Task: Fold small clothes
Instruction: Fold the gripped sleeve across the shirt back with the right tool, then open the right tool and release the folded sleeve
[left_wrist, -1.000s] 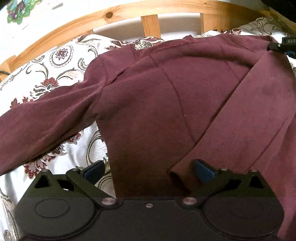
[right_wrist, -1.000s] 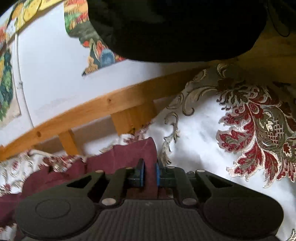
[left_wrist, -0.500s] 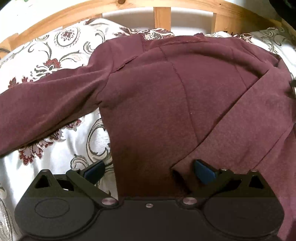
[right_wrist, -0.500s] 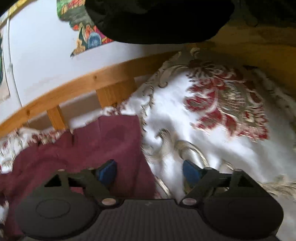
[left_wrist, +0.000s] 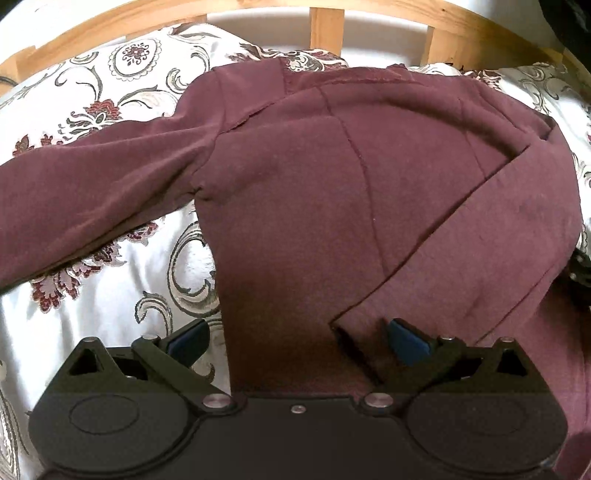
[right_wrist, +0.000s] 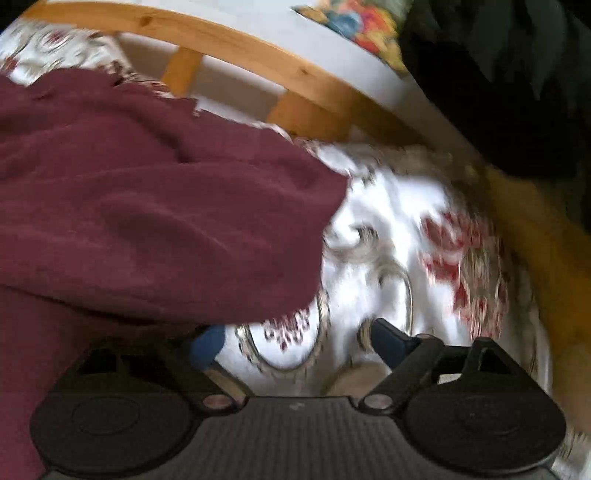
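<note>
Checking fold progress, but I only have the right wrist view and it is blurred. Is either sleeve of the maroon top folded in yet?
Observer: Yes. The left wrist view shows one folded sleeve lying diagonally across the body of the maroon top.
Operator: And the other one?
Observer: The other sleeve lies stretched out sideways on the floral bedspread, unfolded.
Operator: Is the left gripper gripping anything?
Observer: No. The left gripper has its jaws wide open, straddling the top's near edge beside the folded cuff, pads not pressing.

A maroon long-sleeved top (left_wrist: 295, 192) lies spread on the floral-patterned white bedspread (left_wrist: 110, 295).
</note>
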